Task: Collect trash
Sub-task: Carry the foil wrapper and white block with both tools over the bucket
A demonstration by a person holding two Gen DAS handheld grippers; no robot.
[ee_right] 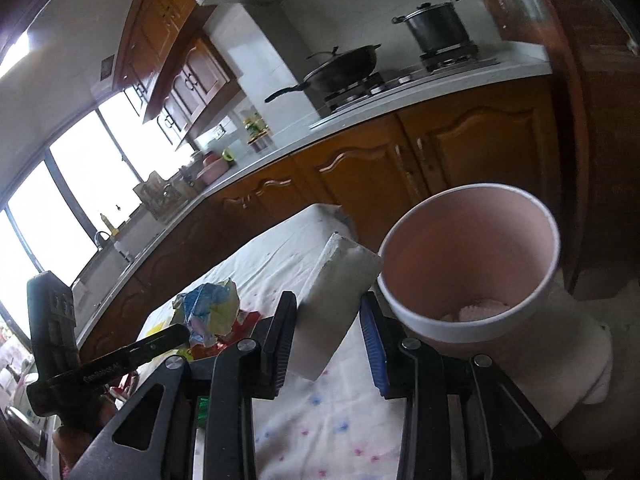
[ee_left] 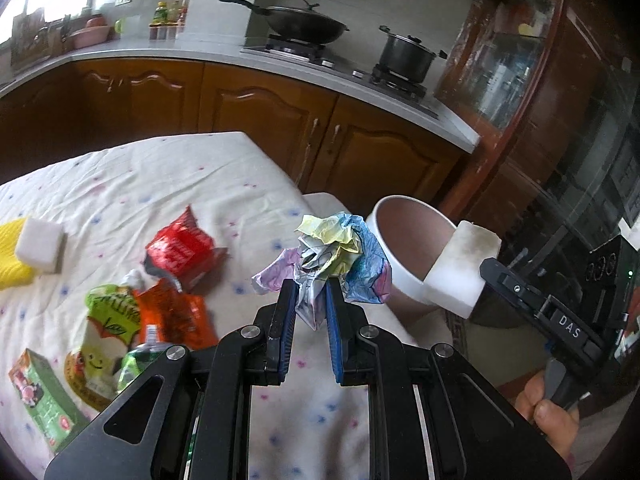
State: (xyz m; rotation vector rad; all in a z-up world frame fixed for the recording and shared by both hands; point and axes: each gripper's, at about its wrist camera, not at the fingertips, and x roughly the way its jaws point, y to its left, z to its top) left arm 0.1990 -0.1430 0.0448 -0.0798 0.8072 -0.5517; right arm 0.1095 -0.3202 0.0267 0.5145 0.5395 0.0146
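My left gripper (ee_left: 311,300) is shut on a crumpled colourful paper ball (ee_left: 328,252), held above the table just left of a white bin with a pink inside (ee_left: 404,268). The ball also shows in the right wrist view (ee_right: 208,312). My right gripper (ee_right: 328,316) holds a white sponge block (ee_right: 332,296) right beside the bin's rim (ee_right: 400,308); the block touches the left finger, with a gap at the right one. The block also shows in the left wrist view (ee_left: 456,272). Something pale lies in the bin's bottom (ee_right: 480,308).
On the flowered cloth table (ee_left: 160,184) lie a red wrapper (ee_left: 184,248), an orange wrapper (ee_left: 176,312), green pouches (ee_left: 108,320), a green carton (ee_left: 44,396) and a white and yellow sponge (ee_left: 36,248). Wooden kitchen cabinets (ee_left: 256,112) stand behind, a dark cabinet (ee_left: 560,120) at right.
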